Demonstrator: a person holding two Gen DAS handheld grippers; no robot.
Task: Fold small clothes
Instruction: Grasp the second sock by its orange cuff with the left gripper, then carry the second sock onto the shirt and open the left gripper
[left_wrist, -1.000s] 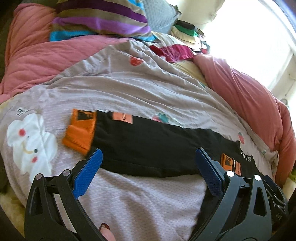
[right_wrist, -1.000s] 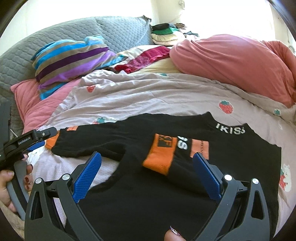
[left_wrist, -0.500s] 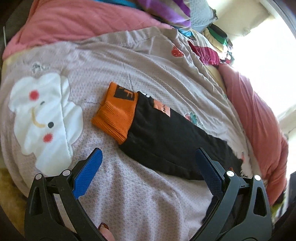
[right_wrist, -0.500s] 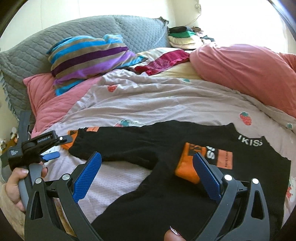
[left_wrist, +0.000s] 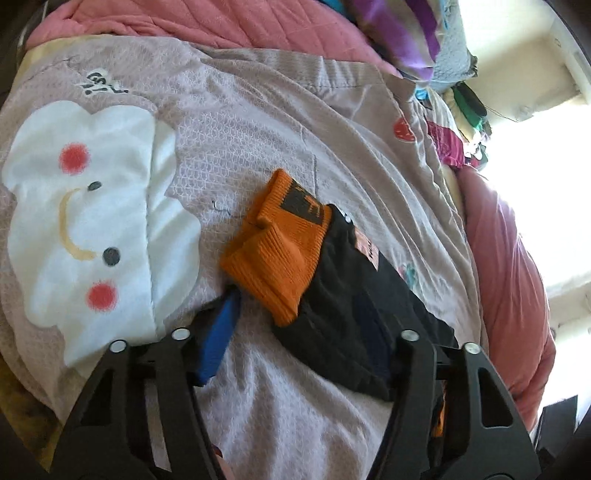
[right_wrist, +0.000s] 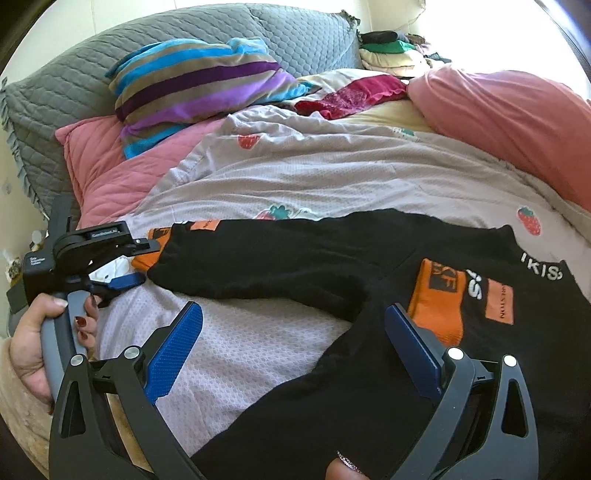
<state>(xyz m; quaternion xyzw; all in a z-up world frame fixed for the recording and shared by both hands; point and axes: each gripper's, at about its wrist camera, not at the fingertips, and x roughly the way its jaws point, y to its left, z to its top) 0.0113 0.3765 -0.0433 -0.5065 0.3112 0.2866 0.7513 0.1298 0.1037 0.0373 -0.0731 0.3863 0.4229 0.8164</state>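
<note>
Left sleeve about to be taken for its fold inward.

Left gripper (left_wrist: 303, 325) fingers spread apart, straddling the orange ribbed cuff (left_wrist: 275, 254) of the black long-sleeved top (right_wrist: 388, 332) spread on the lilac strawberry-print bed cover (right_wrist: 314, 173); right gripper (right_wrist: 295, 350) fingers likewise apart, empty, hovering over the top's body. Next: close on the cuff, carry it across onto the chest beside the already folded cuff (right_wrist: 441, 295). Left view alone shows cuff bunched, possibly touching the far finger; right view alone shows the whole garment.
</note>
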